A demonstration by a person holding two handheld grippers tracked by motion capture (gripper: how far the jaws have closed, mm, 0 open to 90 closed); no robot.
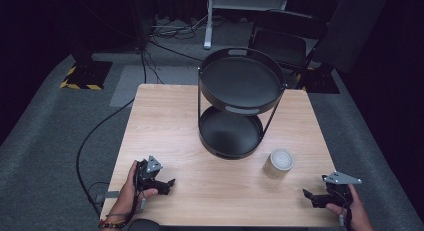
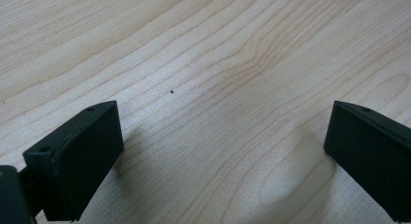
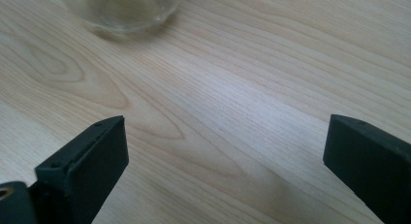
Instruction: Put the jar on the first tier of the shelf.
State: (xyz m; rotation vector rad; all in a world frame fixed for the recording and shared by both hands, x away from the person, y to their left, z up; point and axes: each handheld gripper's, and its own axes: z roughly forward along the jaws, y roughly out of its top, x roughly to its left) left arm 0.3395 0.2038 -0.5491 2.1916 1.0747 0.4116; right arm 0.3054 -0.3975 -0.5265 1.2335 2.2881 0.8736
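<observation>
A black two-tier round tray stand stands at the far middle of the wooden table, with a pale cylindrical container just beside its lower tier, to the near right. The left gripper and right gripper sit low at the near corners, each hand-held and well apart from the stand.

I am counting one wooden table in front of me. On it I am seeing one black two-tier tray stand, which is carrying two round trays, and one pale cylindrical container. I am working two grippers: the left gripper and the right gripper, each showing two black jaws. Two hands are holding them.
</observation>
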